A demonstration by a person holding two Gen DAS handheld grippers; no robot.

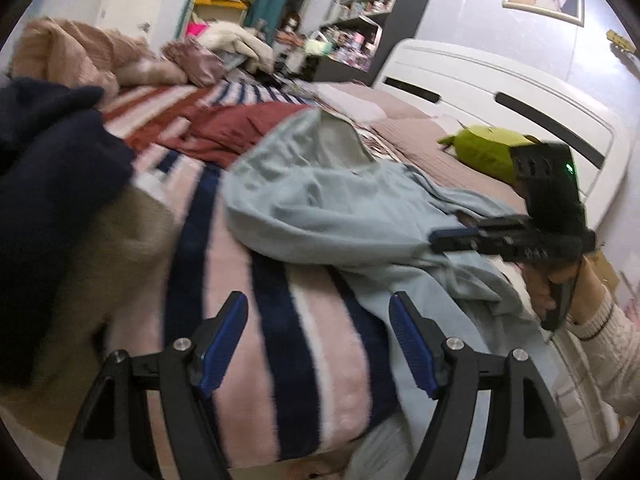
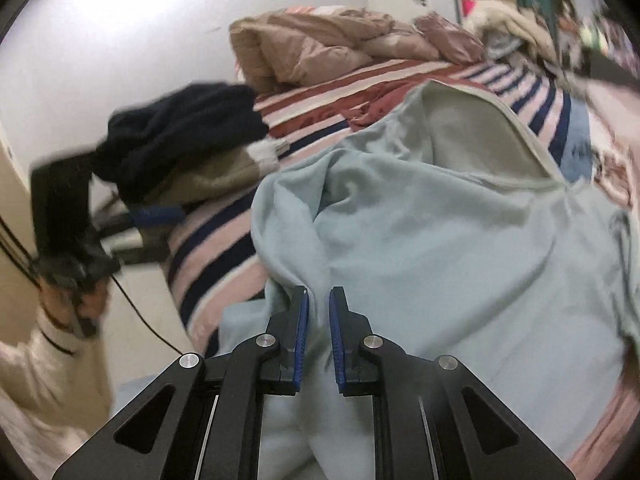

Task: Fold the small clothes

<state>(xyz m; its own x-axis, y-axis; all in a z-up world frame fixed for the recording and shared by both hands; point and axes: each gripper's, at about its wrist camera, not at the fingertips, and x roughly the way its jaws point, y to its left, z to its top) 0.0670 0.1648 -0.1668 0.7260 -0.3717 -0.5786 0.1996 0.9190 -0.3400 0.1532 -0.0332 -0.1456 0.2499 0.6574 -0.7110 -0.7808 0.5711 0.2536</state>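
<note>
My right gripper (image 2: 318, 340) is held low at the near edge of the bed, fingers pointing far across it, nearly together and pinching a fold of the light blue garment (image 2: 440, 240). My left gripper (image 1: 318, 344) hovers over the striped blanket (image 1: 248, 320), jaws wide apart, holding nothing. The garment lies crumpled on the blanket, long axis running from the near edge toward the far side, its opening with pale lining (image 2: 468, 128) at the far end. A dark navy garment (image 2: 184, 128) sits on a beige one (image 2: 212, 176) to the left.
</note>
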